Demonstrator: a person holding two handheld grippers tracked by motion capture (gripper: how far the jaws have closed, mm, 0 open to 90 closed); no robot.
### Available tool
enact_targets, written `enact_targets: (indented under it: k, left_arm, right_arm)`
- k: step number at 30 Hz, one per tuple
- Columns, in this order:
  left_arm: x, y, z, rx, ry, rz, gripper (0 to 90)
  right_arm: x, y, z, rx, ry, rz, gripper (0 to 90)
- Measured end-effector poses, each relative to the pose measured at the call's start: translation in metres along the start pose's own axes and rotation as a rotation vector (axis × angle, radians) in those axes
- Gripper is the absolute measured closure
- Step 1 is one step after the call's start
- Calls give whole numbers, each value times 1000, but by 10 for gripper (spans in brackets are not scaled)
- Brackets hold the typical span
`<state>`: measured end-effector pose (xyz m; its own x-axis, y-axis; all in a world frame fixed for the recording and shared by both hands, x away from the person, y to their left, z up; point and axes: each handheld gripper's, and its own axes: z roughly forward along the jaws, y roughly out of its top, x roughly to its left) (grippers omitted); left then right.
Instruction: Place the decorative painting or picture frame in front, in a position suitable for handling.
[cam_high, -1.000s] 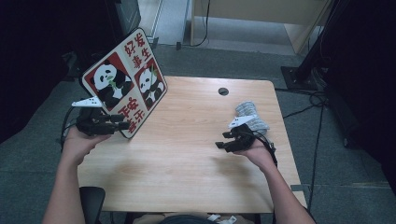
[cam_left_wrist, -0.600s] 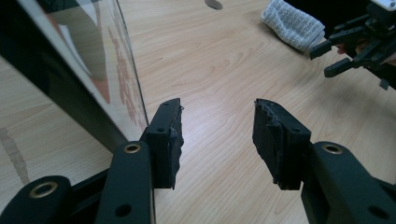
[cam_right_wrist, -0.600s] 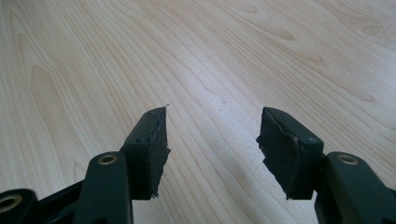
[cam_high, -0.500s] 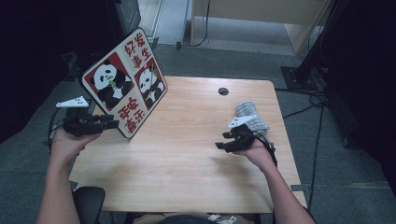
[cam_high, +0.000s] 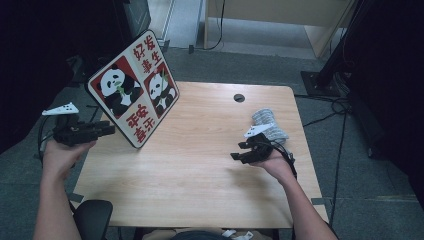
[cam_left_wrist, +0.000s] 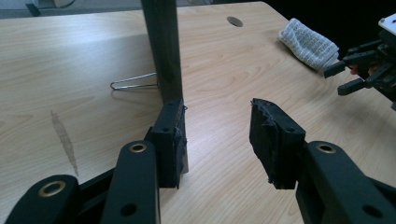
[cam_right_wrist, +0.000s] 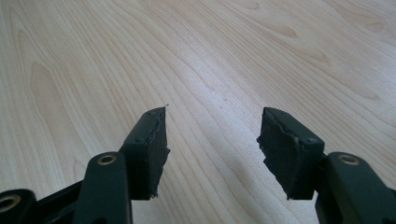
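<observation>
Two black hand-held grippers, bare forearms

The left hand-held gripper (cam_high: 107, 129) is matte black, topped by a pale grey three-cornered plate with small dark marks, and a thin black cable trails from its rear. The right hand-held gripper (cam_high: 240, 151) has the same black build, with its own pale plate on top and a black cable looping beside the wrist. Up close, each jaw is a flat black bar with brass-coloured round rivets and small dark screw holes, ending in a blocky black pad (cam_left_wrist: 169, 140) whose rubber facing is rough and frayed at the edges (cam_right_wrist: 152, 144). Both forearms are bare, with no sleeves visible.
</observation>
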<state>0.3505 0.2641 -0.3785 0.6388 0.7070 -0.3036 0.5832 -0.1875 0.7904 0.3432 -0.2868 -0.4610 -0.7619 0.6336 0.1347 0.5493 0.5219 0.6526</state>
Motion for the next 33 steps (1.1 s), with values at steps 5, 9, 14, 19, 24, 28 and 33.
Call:
enact_targets:
  k: [5, 9, 14, 19, 24, 28, 33]
  left_arm:
    - [4, 3, -2, 2, 11, -9, 552]
    - [6, 10, -5, -4, 17, -13, 542]
    - [7, 25, -7, 0, 39, -8, 527]
    - [12, 38, -10, 15, 65, -19, 518]
    - [19, 56, -14, 18, 73, -21, 519]
    - [22, 71, -16, 22, 79, -21, 519]
    - [21, 86, -16, 22, 77, -19, 519]
  right_arm:
    - [0, 0, 0, 3, 2, 2, 420]
    - [-1, 0, 0, -7, 1, -1, 420]
    - [-1, 0, 1, 1, 0, -1, 420]
    - [0, 0, 0, 2, 0, -2, 419]
    - [0, 0, 1, 6, 0, 2, 420]
    - [0, 0, 1, 5, -1, 1, 420]
    - [-1, 0, 2, 9, -3, 1, 419]
